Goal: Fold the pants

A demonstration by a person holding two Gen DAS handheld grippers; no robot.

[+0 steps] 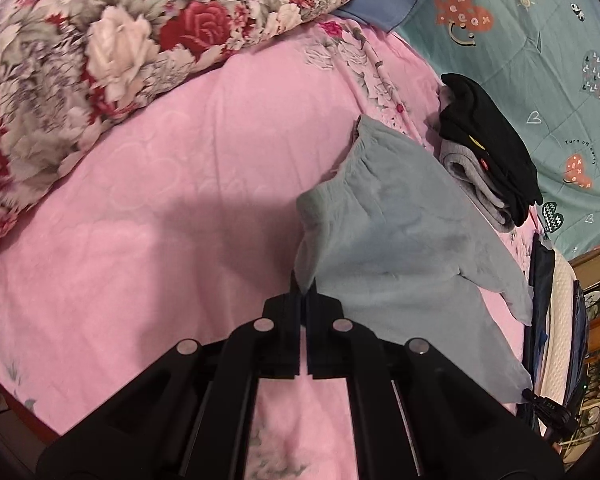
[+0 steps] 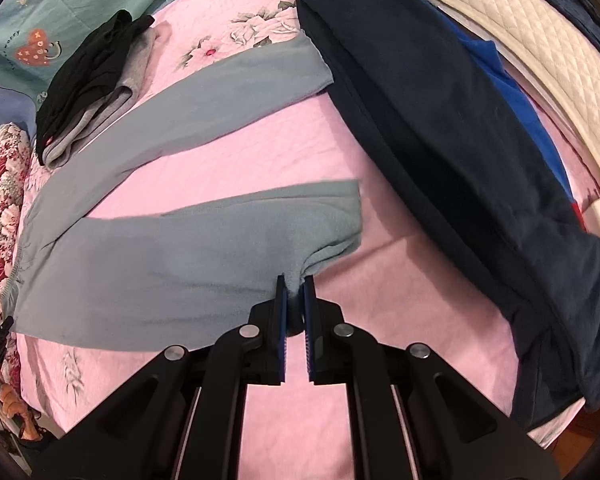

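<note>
Grey-blue pants (image 2: 160, 272) lie spread on the pink sheet (image 2: 240, 160), the two legs splayed apart. My right gripper (image 2: 294, 285) is shut on the bunched cuff of the nearer leg, which is lifted a little off the bed. The farther leg (image 2: 228, 88) lies flat toward the dark garment. In the left wrist view my left gripper (image 1: 305, 286) is shut on a corner of the pants (image 1: 400, 240) at the waistband end. The cloth hangs from that corner, raised off the sheet (image 1: 180, 200).
A floral quilt (image 1: 100, 60) is heaped at the far left. A folded stack of black and grey clothes (image 1: 488, 160) sits beside the pants, with a teal blanket (image 1: 520, 60) behind. A long dark navy garment (image 2: 440, 140) and a white quilted pad (image 2: 520, 40) lie along the right edge.
</note>
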